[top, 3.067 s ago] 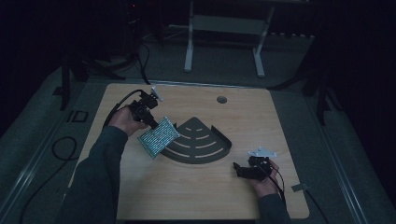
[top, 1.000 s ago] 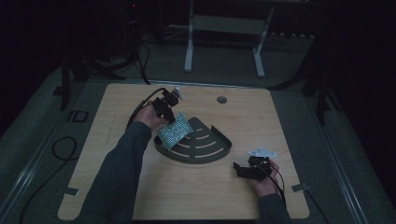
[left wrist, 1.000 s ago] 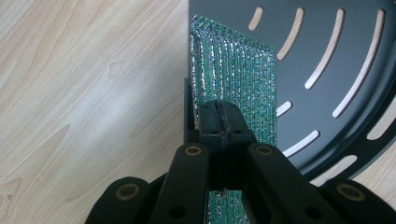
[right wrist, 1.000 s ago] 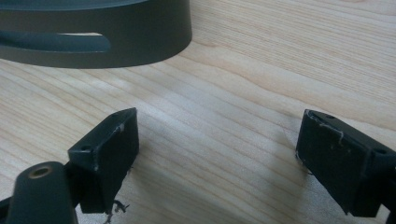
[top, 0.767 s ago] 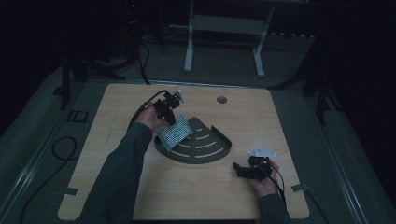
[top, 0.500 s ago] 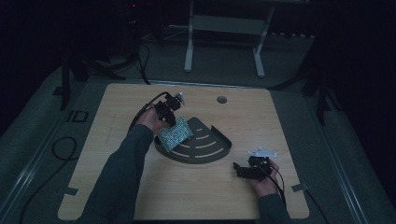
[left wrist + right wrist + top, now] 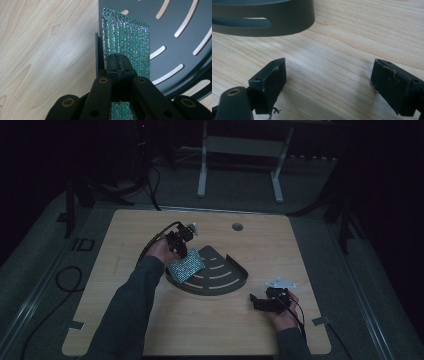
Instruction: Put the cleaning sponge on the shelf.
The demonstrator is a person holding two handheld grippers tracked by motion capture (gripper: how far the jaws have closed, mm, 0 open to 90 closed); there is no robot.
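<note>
A glittery green flat pad point(image 7: 185, 266) hangs over the left edge of a dark fan-shaped slotted tray point(image 7: 220, 281) in the middle of the table. My left gripper point(image 7: 179, 245) is shut on the pad's upper end. In the left gripper view the pad point(image 7: 130, 42) runs away from the closed gripper point(image 7: 117, 65), its far end over the tray's floor point(image 7: 180, 37) beside the tray's straight wall. My right gripper point(image 7: 259, 303) rests open near the table's front right. In the right gripper view its gripper point(image 7: 328, 82) has only bare wood between the pads, and the tray's curved wall point(image 7: 282, 20) stands just ahead.
The wooden table point(image 7: 125, 240) has a round cable hole point(image 7: 237, 226) at the back centre. Cables trail from both grippers. Dark floor, stands and a bench frame point(image 7: 240, 150) lie beyond the table's far edge.
My left gripper carried the green pad from the table's left side rightward and back, onto the tray's left edge. The right gripper stayed where it was.
</note>
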